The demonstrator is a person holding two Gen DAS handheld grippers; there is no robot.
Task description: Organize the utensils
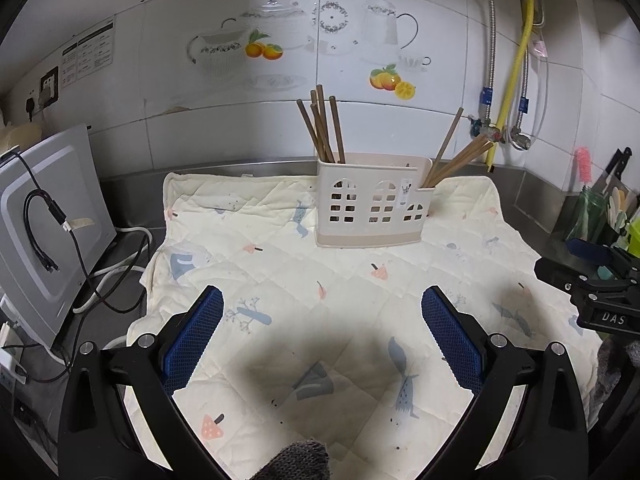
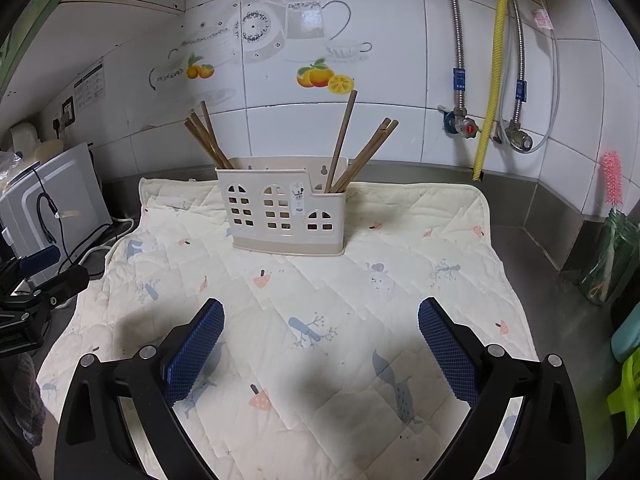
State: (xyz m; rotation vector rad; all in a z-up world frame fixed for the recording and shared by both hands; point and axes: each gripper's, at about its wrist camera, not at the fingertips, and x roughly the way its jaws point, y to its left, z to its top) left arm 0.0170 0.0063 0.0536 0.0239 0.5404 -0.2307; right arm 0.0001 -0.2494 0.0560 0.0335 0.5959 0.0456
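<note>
Cream utensil caddy (image 1: pixel 374 200) at frame centre on quilted mat (image 1: pixel 280 264), holding wooden chopsticks (image 1: pixel 324 128); left gripper (image 1: pixel 322 336) and right gripper (image 2: pixel 320 340) spread wide, empty.

Left gripper (image 1: pixel 322 322): jaws spread wide, nothing between the blue pads (image 1: pixel 195 338), pointing toward 12 o'clock. Right gripper (image 2: pixel 320 334): same pose, jaws wide, empty, blue pads (image 2: pixel 448 350) clear. Each gripper sits beside the other, apart, level.
</note>
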